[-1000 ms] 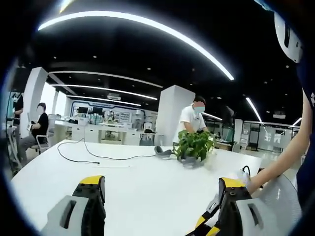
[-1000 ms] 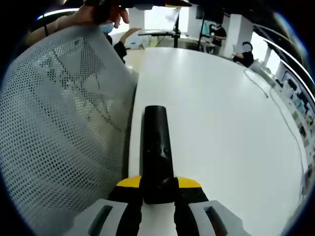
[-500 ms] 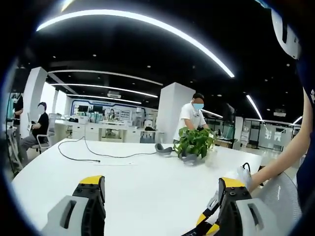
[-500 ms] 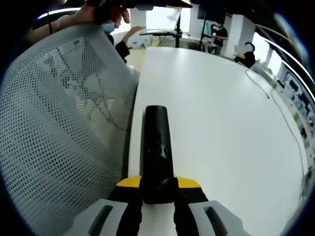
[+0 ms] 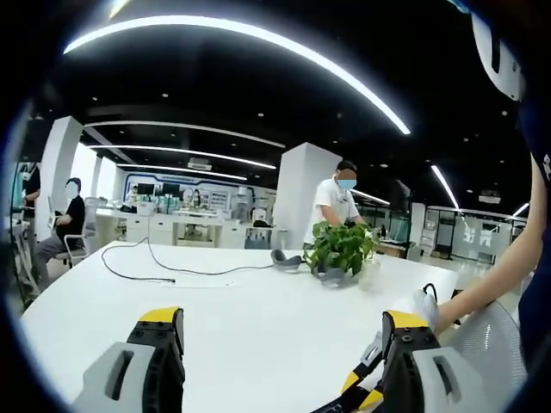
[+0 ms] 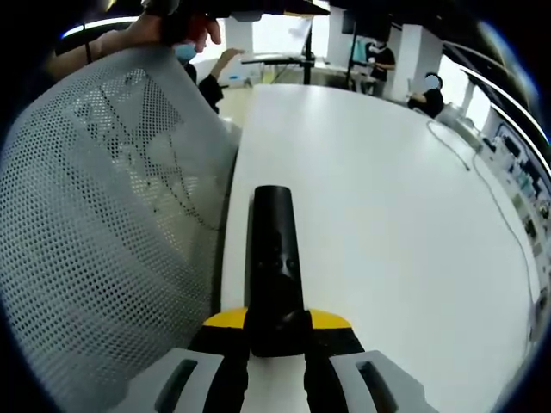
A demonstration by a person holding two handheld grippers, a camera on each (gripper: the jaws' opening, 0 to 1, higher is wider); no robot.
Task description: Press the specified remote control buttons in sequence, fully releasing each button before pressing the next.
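Remote control [image 6: 274, 262], a slim black one, is clamped at its near end between the yellow-tipped fingers [image 6: 225, 323] of the right gripper [image 6: 275, 331] and juts straight forward along them, its far end pointing out over the white tabletop [image 6: 379, 224]. That gripper is held level and low, close to the tabletop's near edge, with the grey mesh back of a chair [image 6: 95, 215] just beside the remote on the left of the right gripper view. Above the chair a hand [image 6: 176, 26] shows at the top of that view, and a thin black cable [image 6: 491, 198] trails across the tabletop far to the right, with seated people beyond. The left gripper [image 5: 280, 331] is spread wide with nothing between its fingers [image 5: 159, 331], held above the tabletop [image 5: 258, 318] and aimed across the room rather than down at the remote. The left gripper view takes in a potted plant [image 5: 340, 252] standing well out on the tabletop, a dark headset-like object [image 5: 286, 261] just beside it, a looping black cable [image 5: 164, 271], a person in a white shirt [image 5: 331, 206] standing behind the plant, and long ceiling light strips [image 5: 258, 47]. At its right edge a bare forearm [image 5: 495, 275] reaches down to the chair's mesh [image 5: 486, 340].
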